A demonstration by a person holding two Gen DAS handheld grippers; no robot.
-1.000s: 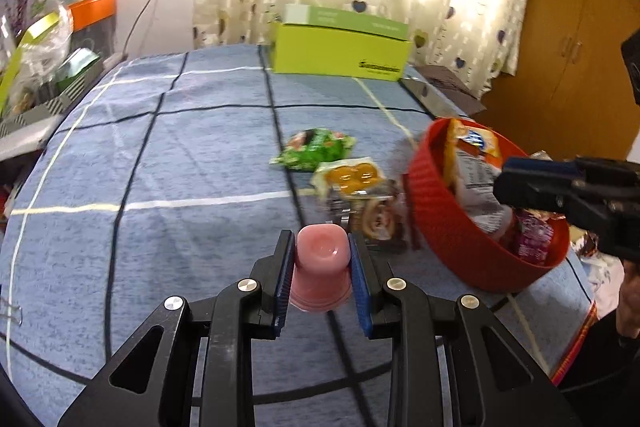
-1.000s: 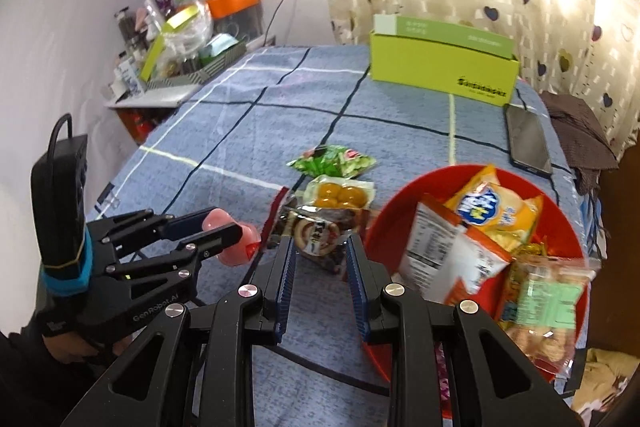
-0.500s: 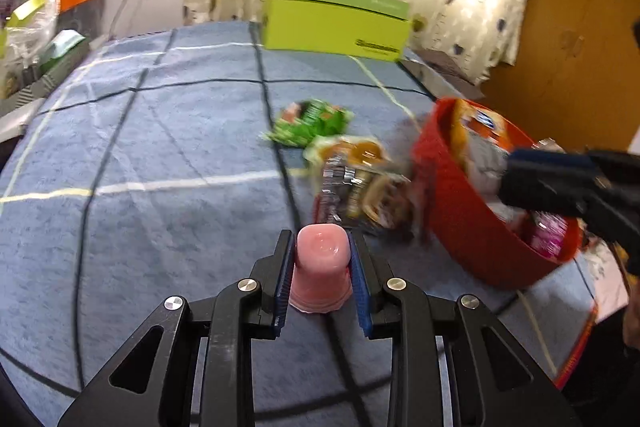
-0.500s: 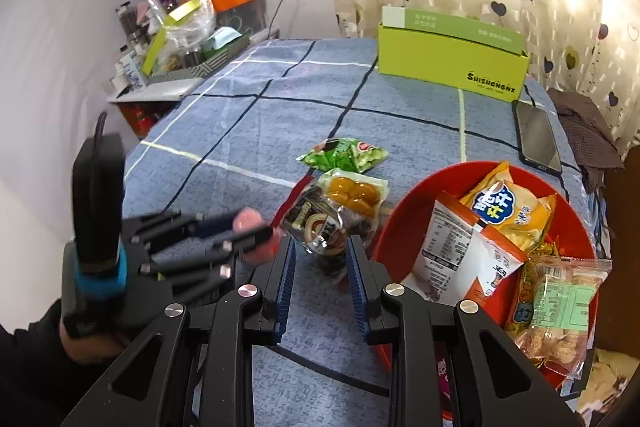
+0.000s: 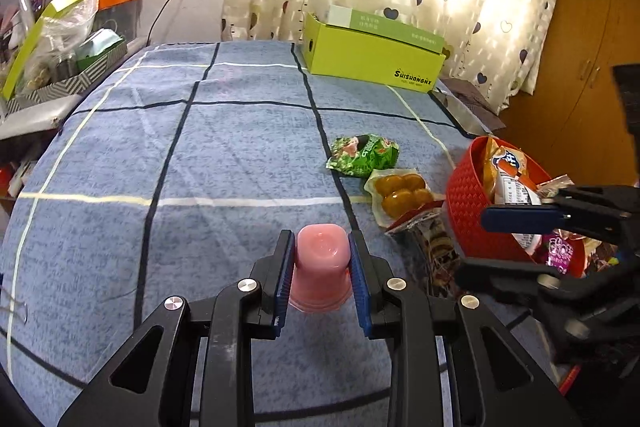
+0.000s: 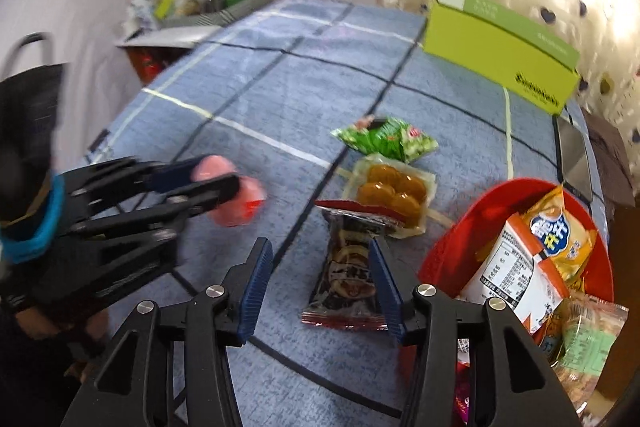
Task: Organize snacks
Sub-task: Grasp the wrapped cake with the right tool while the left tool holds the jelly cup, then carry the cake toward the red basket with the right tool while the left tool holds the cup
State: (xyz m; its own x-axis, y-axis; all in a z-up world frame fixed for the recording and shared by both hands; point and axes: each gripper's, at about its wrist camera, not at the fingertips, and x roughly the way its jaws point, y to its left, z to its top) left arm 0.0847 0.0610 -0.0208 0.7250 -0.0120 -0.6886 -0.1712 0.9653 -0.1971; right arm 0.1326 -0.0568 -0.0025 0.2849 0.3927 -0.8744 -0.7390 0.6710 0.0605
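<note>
Left gripper (image 5: 321,269) clamped on pink jelly cup (image 5: 321,263), held above blue checked tablecloth (image 5: 224,147). Right gripper (image 6: 320,285) jaws have just been opening, now spread wide over dark snack packet (image 6: 348,277) lying flat on the cloth; pads not pressing it. Packet sits just beside red basket (image 6: 452,251), which holds several snack bags. Yellow-ball pack (image 6: 390,191) touches the dark packet's far end; green packet (image 6: 384,141) just beyond. Lime-green box (image 6: 500,55) at far edge.
</note>
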